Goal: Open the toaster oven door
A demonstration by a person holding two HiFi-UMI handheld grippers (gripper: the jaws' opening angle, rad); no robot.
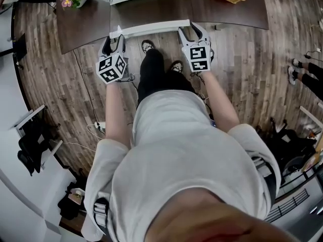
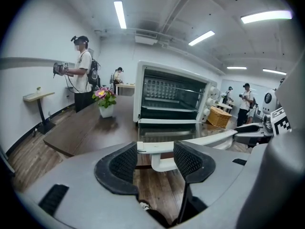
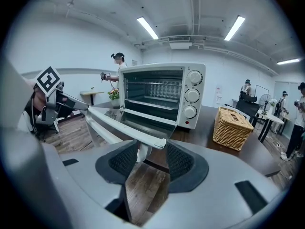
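The toaster oven [image 3: 162, 94] stands on the dark desk [image 1: 86, 29] in front of the person. Its door [image 3: 128, 123] is already swung down and lies roughly level, reaching out past the desk edge toward the person, with the racks inside open to view. The left gripper [image 2: 156, 151] has its tongs drawn narrow on the left end of the white handle [image 2: 159, 147]; the handle's bracket sits between the ribbed pads and seems pressed against them. The right gripper [image 3: 151, 151] does the same at the other end, its tongs narrow around the bracket and the door's corner. From above, the two grippers sit at opposite ends of the handle bar, well apart. A wicker basket [image 3: 233, 125] stands on the desk to the oven's right and a small flower pot [image 2: 106, 101] to its left, both clear of the door. The opening itself looks done, so this appears to be the final hold before letting go. The next move probably calls for spreading both tongs and drawing them straight back toward the person, without lifting or nudging the door on its hinge.
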